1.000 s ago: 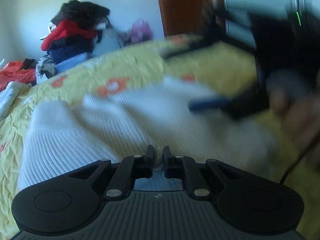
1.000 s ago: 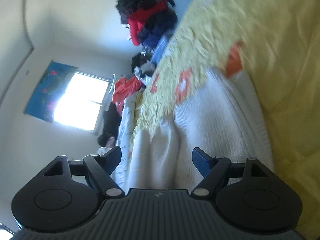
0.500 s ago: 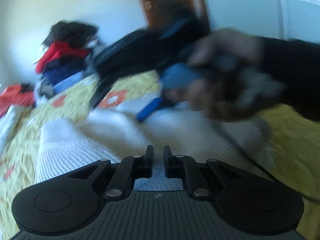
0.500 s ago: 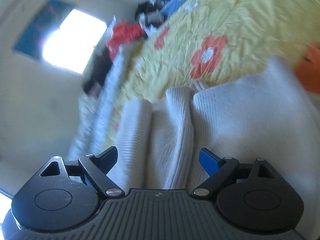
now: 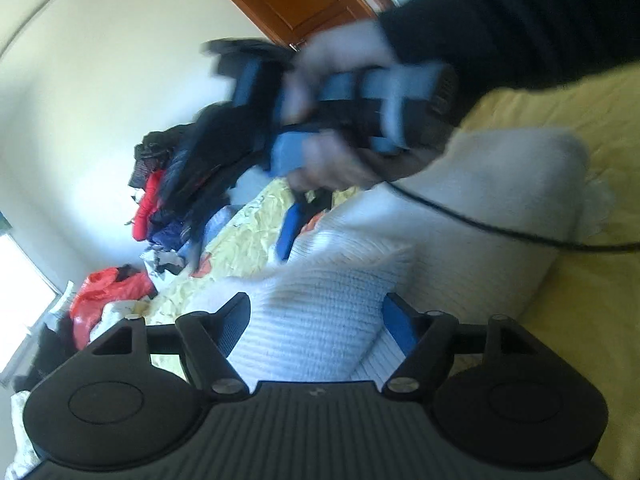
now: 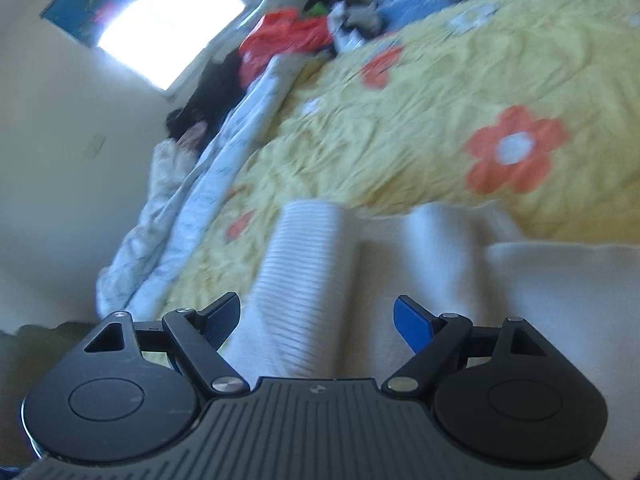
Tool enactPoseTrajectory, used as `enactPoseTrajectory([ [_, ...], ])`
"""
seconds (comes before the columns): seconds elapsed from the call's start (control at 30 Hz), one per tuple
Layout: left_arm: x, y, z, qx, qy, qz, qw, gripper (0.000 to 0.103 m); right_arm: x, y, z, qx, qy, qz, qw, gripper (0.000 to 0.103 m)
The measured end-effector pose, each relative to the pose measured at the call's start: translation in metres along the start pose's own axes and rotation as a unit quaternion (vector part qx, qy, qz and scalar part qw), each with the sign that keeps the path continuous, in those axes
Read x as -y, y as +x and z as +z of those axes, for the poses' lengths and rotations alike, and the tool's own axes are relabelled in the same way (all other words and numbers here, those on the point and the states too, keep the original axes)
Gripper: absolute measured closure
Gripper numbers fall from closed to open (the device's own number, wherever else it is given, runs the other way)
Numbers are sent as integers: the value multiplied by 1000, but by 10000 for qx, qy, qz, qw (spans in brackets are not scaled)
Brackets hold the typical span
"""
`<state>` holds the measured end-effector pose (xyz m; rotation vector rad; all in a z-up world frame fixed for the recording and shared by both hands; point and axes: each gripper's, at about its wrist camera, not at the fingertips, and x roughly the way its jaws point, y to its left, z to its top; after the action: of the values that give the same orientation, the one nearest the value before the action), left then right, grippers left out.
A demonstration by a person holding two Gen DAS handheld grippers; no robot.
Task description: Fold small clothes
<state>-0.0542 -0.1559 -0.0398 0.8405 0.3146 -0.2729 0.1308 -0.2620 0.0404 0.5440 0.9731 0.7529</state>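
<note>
Yellow flowered bedspread (image 6: pixel 460 92) — white knit garment (image 5: pixel 460 216) lying on it.
Left tool (image 5: pixel 316 320) and right tool (image 6: pixel 316 322) both gape open over white ribbing; clothes pile (image 5: pixel 176 200) at 10 o'clock.

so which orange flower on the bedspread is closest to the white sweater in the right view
The big orange flower with the white centre, at the right, just above the white sweater. The other flowers are smaller and lie further up or left on the yellow bedspread.

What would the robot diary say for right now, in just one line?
step: folding | left tool: open, over white knit sweater | right tool: open, over sweater | surface: yellow flowered bedspread
</note>
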Motion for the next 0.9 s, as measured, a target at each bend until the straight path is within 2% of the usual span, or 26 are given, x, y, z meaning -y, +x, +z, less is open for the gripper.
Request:
enactPoseTrajectory([
  [0.1, 14, 20, 1, -52, 274, 120, 9995, 29, -3, 33, 14, -518, 82, 10, 9986, 22],
  [0.13, 18, 24, 0, -55, 368, 115, 9992, 31, -2, 45, 17, -650, 135, -107, 9977, 28],
  [0.17, 22, 26, -2, 18, 446, 143, 9989, 34, -1, 54, 19, -737, 160, -203, 9969, 35],
  [0.2, 23, 28, -3, 62, 480, 103, 9988, 50, -1, 60, 19, -750, 106, -263, 9968, 64],
  [0.23, 22, 31, -2, 25, 451, 54, 9990, 67, -1, 64, 17, -736, -7, -286, 9969, 81],
  [0.3, 16, 28, 1, 39, 238, 71, 9997, 77, -2, 63, 11, -596, -192, -236, 9978, 86],
  [0.37, 7, 20, 10, 129, 63, -13, 9999, 79, -10, 46, 6, -287, -441, -240, 9983, 87],
  [0.43, -6, 3, 26, 344, -229, -182, 9990, 80, -16, 12, 7, 76, -520, -126, 9985, 87],
  [0.53, -8, -19, 43, 695, -483, -735, 9937, 80, -17, -49, 3, 554, -640, -193, 9962, 87],
  [0.6, 13, -13, 44, 624, -394, -1200, 9900, 80, 1, -77, -9, 614, -614, -569, 9946, 87],
  [0.67, 33, -2, 39, 427, -207, -1440, 9884, 79, 33, -85, -25, 460, -293, -994, 9936, 87],
  [0.73, 48, -3, 31, 539, 29, -1266, 9905, 79, 64, -88, -42, 353, 106, -1105, 9932, 86],
  [0.77, 54, -5, 31, 589, 155, -1172, 9912, 79, 72, -93, -49, 528, 288, -945, 9937, 83],
  [0.8, 55, -5, 31, 595, 194, -1158, 9913, 79, 75, -97, -52, 654, 444, -850, 9932, 73],
  [0.87, 56, -11, 28, 573, 147, -1197, 9910, 79, 72, -106, -53, 828, 554, -832, 9915, 63],
  [0.9, 57, -11, 28, 570, 164, -1199, 9910, 79, 69, -111, -51, 921, 562, -796, 9910, 50],
])
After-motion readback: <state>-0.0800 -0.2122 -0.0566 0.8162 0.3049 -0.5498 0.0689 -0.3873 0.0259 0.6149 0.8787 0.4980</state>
